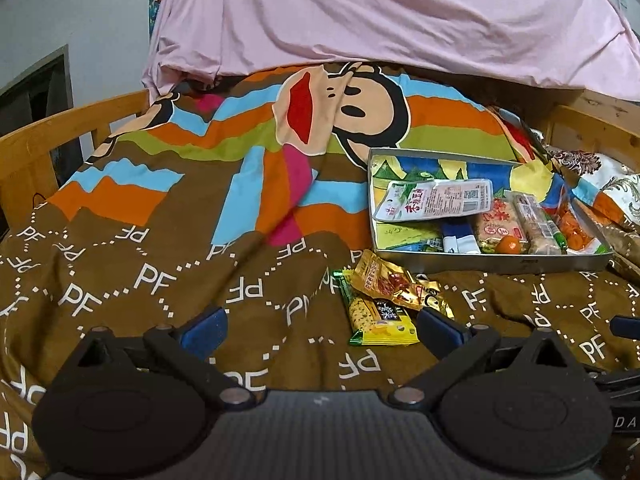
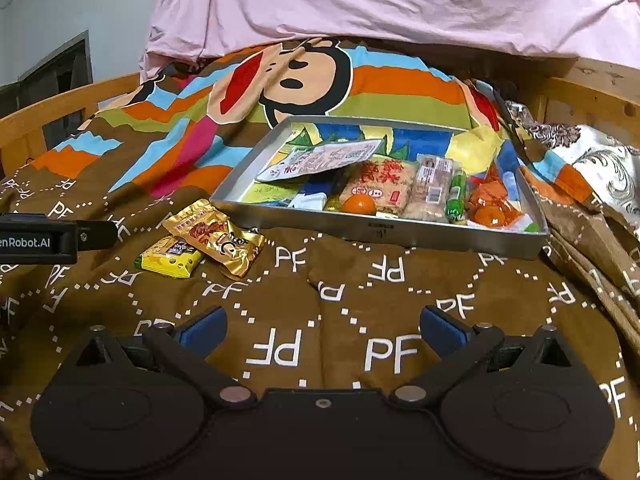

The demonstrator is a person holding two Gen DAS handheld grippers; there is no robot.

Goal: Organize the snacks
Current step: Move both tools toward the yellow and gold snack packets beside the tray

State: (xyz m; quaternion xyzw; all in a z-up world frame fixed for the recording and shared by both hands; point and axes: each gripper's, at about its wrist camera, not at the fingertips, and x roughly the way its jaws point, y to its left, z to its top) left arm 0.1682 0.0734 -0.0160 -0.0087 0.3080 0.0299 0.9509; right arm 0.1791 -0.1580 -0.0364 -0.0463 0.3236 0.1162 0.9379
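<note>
A metal tray [image 1: 492, 262] [image 2: 360, 226] rests on the brown quilt and holds several snack packets, among them a white packet [image 1: 436, 200] [image 2: 320, 160] and an orange jelly cup [image 1: 510, 245] [image 2: 359, 203]. Two packets lie on the quilt in front of the tray's left corner: a gold one [image 1: 394, 282] [image 2: 218, 238] overlapping a yellow one [image 1: 378, 318] [image 2: 170, 258]. My left gripper [image 1: 322, 332] is open, its right finger beside the yellow packet. My right gripper [image 2: 322, 330] is open over bare quilt, nearer than the tray. The left gripper's body [image 2: 40, 238] shows at the left edge of the right wrist view.
The quilt [image 1: 160, 280] covers a bed with a wooden rail [image 1: 52, 136] on the left and wooden boards [image 2: 580, 92] at the back right. A pink sheet [image 1: 380, 20] hangs behind. A patterned pillow [image 2: 600, 160] lies right of the tray.
</note>
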